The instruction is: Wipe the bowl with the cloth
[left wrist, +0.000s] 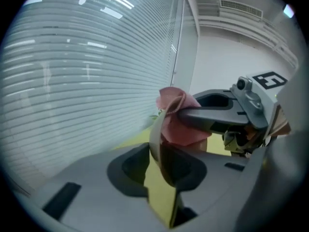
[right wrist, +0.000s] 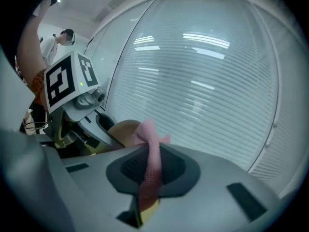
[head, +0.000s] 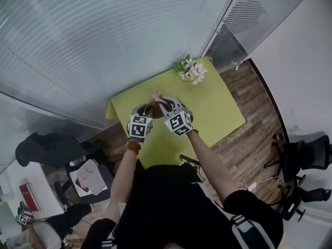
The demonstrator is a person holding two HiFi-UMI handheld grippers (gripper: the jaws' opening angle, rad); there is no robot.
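Head view: person (head: 171, 206) stands at a green table (head: 220, 113), both arms out. Left claw (head: 146, 109) and right claw (head: 165, 105) meet nose to nose above the table's near-left part. Brown bowl (head: 152, 110) sits between them, held up off the table. Pink cloth (head: 157, 96) pokes out above the bowl.

Left gripper view: jaws partly closed and pinched on the bowl's thin rim, seen edge-on. The bowl wall curves up from between the pads. Bowl is tilted, its mouth turned toward the right claw. Cloth is bunched inside the bowl, with one dark finger of the right claw pressed in against it. Green of the table shows below, through the gap between the jaws.

Right gripper view: jaws nearly together, clamped on the cloth. A strip of cloth runs down between the pads, and a loose corner sticks up past the tips. The bowl is just beyond the tips, to their left. The left claw's marker cube (right wrist: 67, 83) sits farther left, close by.

Surroundings, head view: flowers (head: 192, 70) at the table's far corner, well apart from the bowl. Blinds (head: 104, 35) behind a glass wall beyond the table. Wood floor (head: 254, 139) to the right, with a dark chair (head: 311, 157) near the wall.
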